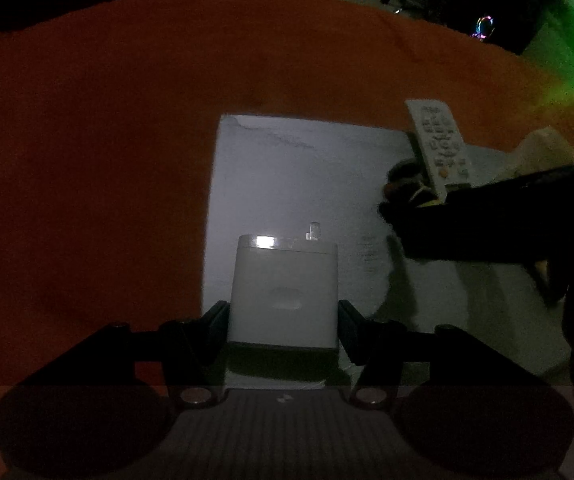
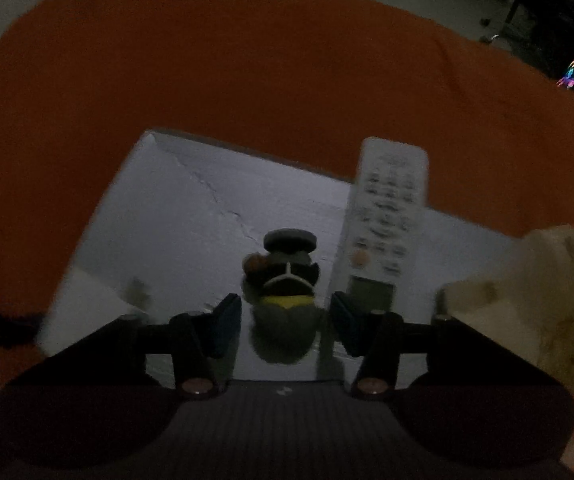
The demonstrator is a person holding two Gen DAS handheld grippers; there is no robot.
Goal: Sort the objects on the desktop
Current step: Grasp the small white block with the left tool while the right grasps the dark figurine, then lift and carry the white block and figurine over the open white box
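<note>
In dim light, a white sheet (image 1: 287, 168) lies on an orange tablecloth (image 1: 87, 160). My left gripper (image 1: 283, 320) points steeply down and is shut on a white boxy block (image 1: 283, 292), with a pad pressed on each side. A small metal plug (image 1: 313, 232) juts from the block's far end. My right gripper (image 2: 285, 320) straddles a small dark figurine (image 2: 285, 280) with a yellow band and a grey fuzzy base. It is open, and a narrow gap shows at each pad. A white remote control (image 2: 387, 216) lies just right of the figurine.
A crumpled beige wrapper (image 2: 527, 280) sits at the sheet's right edge. In the left wrist view the remote (image 1: 439, 144) and the dark bulk of the other hand's tool (image 1: 507, 220) fill the right side. Orange cloth (image 2: 247, 80) stretches beyond the sheet to the table's far edge.
</note>
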